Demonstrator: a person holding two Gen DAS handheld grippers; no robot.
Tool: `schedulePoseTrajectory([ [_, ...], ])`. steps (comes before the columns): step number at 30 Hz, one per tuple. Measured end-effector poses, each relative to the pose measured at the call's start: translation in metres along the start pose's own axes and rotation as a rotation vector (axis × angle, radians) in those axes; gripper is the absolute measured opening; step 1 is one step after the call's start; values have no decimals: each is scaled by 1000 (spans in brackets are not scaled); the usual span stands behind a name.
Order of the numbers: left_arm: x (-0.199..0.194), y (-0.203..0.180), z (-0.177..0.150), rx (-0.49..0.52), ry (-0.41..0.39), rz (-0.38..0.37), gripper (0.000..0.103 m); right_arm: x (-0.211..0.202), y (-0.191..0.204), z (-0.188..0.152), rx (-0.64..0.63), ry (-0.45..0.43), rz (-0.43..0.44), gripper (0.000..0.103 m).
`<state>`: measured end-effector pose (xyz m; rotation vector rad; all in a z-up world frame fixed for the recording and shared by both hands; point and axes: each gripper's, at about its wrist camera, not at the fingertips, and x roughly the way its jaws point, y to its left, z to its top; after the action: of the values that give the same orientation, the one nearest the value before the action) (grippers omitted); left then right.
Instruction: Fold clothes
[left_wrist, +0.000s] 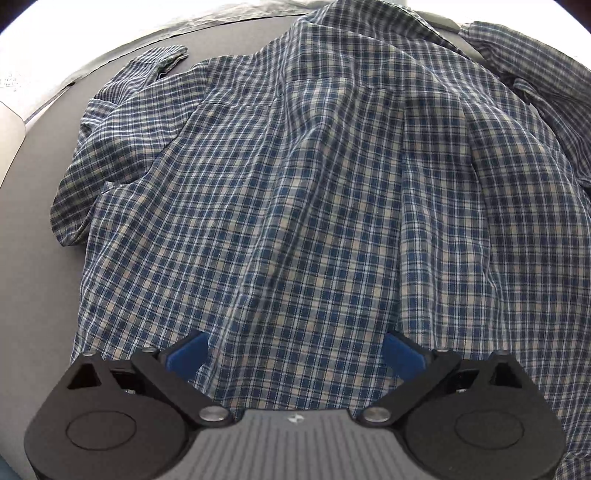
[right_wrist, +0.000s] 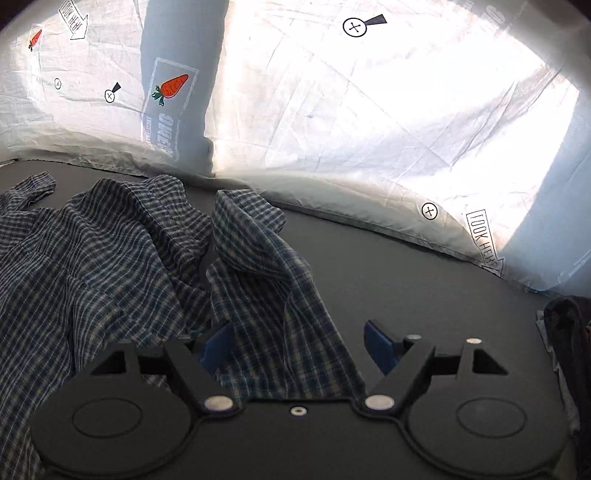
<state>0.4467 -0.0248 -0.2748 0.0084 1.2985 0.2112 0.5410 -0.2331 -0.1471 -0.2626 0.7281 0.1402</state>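
Observation:
A blue, white and tan plaid shirt (left_wrist: 295, 192) lies spread and wrinkled over a dark grey table (left_wrist: 40, 192), one sleeve (left_wrist: 122, 92) crumpled at the far left. My left gripper (left_wrist: 295, 356) hovers open just above the shirt's near part, blue pads (left_wrist: 186, 354) wide apart and empty. In the right wrist view the same shirt (right_wrist: 92, 273) lies at the left, with a bunched sleeve (right_wrist: 266, 266) running toward me. My right gripper (right_wrist: 299, 349) is open, its jaws on either side of that sleeve's near end, not closed on it.
A white sheet with carrot prints (right_wrist: 332, 122) hangs behind the table's far edge. Bare grey table (right_wrist: 424, 280) lies right of the sleeve. A dark heap of cloth (right_wrist: 569, 332) sits at the right edge.

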Motion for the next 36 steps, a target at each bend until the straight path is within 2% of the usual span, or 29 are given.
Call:
schedulePoseTrajectory([
  [3, 3, 7, -1, -39, 5, -38, 103, 19, 9, 9, -55, -2, -4, 61],
  [4, 4, 10, 0, -60, 13, -54, 103, 22, 9, 9, -52, 5, 1, 45],
  [5, 5, 12, 0, -75, 18, -66, 103, 25, 9, 9, -47, 13, 7, 20],
  [6, 6, 15, -1, -91, 22, -79, 103, 28, 9, 9, -42, 20, 12, 8],
  [7, 6, 14, -2, -83, 16, -82, 103, 24, 5, 8, 5, -3, 5, 2],
  [10, 4, 11, -6, -43, -25, -83, 103, -2, -17, 3, 169, -82, -35, 2],
  [12, 3, 11, -9, -45, -36, -90, 103, -26, -33, -7, 236, -111, -100, 2],
  [15, 1, 8, -10, -59, -38, -80, 103, -56, -75, -40, 339, -92, -182, 2],
  [18, 0, 7, -13, -62, -49, -78, 103, -65, -112, -87, 425, 34, -257, 3],
  [20, -1, 5, -15, -62, -55, -76, 103, -71, -125, -118, 454, 121, -296, 8],
  [21, -2, 7, -15, -65, -55, -75, 103, -75, -126, -127, 460, 144, -303, 12],
  [22, -3, 8, -15, -68, -53, -74, 103, -79, -128, -136, 466, 165, -310, 25],
  [23, -4, 7, -16, -73, -51, -72, 103, -82, -125, -139, 467, 162, -309, 36],
  [26, -6, 8, -18, -85, -47, -68, 103, -89, -114, -142, 458, 145, -306, 42],
  [30, -9, 9, -18, -100, -42, -63, 103, -85, -95, -114, 367, 52, -258, 53],
  [32, -13, 7, -20, -106, -40, -62, 103, -81, -87, -99, 320, 6, -221, 64],
  [36, -15, 7, -22, -110, -42, -61, 103, -41, -70, -73, 179, 16, -129, 64],
])
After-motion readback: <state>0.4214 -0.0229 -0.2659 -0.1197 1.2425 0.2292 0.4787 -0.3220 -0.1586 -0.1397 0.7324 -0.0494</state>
